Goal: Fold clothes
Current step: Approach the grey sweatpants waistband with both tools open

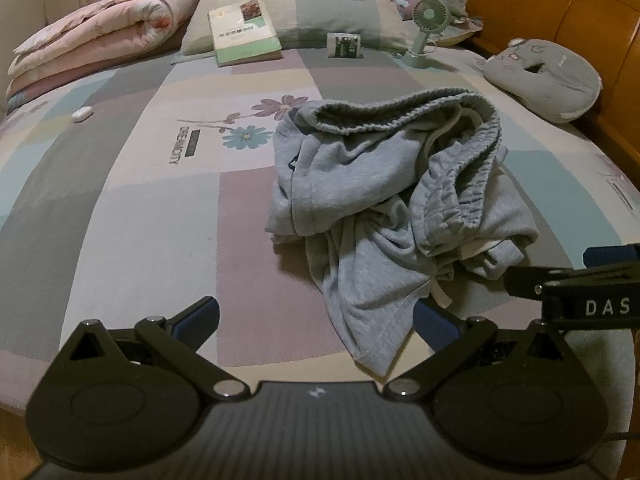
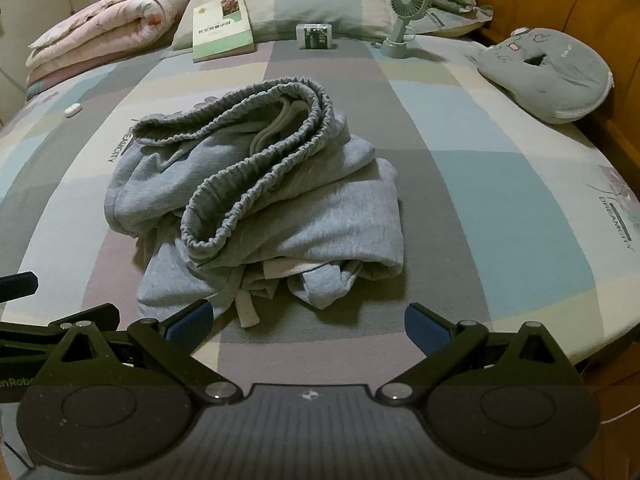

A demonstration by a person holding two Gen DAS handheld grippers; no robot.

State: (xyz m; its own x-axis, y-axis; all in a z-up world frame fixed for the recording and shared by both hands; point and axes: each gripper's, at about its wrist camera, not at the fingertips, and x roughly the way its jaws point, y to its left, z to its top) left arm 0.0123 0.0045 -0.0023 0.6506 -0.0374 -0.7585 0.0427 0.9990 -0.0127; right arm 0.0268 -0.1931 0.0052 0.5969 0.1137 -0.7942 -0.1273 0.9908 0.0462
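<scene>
Right wrist view shows grey trousers [image 2: 256,184] heaped mid-bed, just beyond the right gripper [image 2: 308,322], spread wide and empty; the left gripper [image 1: 316,320] gapes too. Pinching several tangled layers, or the loose drawstring [image 2: 246,308], would probably drag the whole heap. Far off, book [image 2: 222,26], fan [image 2: 402,16] and cushion [image 2: 548,76] block nothing.

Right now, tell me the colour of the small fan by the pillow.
The fan is pale green, clearest in the right wrist view.
</scene>
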